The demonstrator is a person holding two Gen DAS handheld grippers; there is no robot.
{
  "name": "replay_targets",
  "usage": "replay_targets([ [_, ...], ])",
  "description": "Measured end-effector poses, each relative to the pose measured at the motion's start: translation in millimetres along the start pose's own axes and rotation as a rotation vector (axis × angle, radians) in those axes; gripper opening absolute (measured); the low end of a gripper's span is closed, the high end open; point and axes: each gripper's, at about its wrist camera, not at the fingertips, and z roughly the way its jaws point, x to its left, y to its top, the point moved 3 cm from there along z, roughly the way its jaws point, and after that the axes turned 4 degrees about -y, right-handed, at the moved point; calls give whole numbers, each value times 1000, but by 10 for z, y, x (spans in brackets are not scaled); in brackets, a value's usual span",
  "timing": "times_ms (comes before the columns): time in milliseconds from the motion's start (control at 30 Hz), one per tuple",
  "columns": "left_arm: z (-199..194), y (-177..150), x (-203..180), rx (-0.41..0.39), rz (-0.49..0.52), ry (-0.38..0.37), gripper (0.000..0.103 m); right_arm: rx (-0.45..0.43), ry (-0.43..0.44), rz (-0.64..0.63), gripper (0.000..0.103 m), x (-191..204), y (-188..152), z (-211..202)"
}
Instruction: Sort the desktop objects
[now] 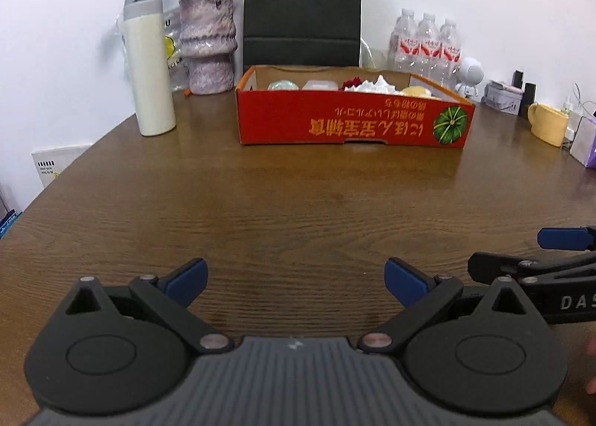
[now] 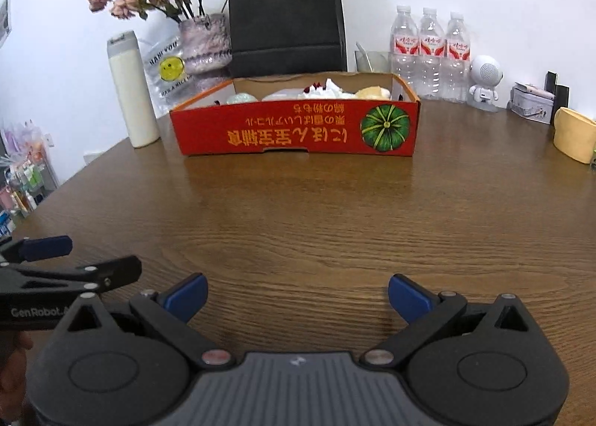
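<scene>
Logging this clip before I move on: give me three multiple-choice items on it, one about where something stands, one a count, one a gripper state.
1. Where does the black paper bag stand?
A. behind the red box
B. inside the red box
C. at the table's near edge

2. How many water bottles stand in the row by the wall?
A. two
B. three
C. five

3. How is the left gripper?
A. shut on a cup
B. shut, empty
C. open, empty

Answers: 1 A, the bag rises behind the box's far wall. 2 B, three caps and three red labels show side by side. 3 C, its blue pads stand wide apart with bare table between them.
</scene>
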Motion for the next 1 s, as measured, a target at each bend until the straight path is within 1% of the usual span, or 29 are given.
replay_targets([
  [167,101,-17,31,30,-5,-4,103,19,-45,-30,103,30,-23,121],
  [300,170,-29,53,65,-25,-16,103,27,-55,-31,103,10,-2,166],
  [367,189,-34,28,67,-9,-3,103,34,-77,-43,103,15,6,193],
  [1000,223,-18,29,66,-11,0,103,34,-80,-41,103,-7,24,219],
])
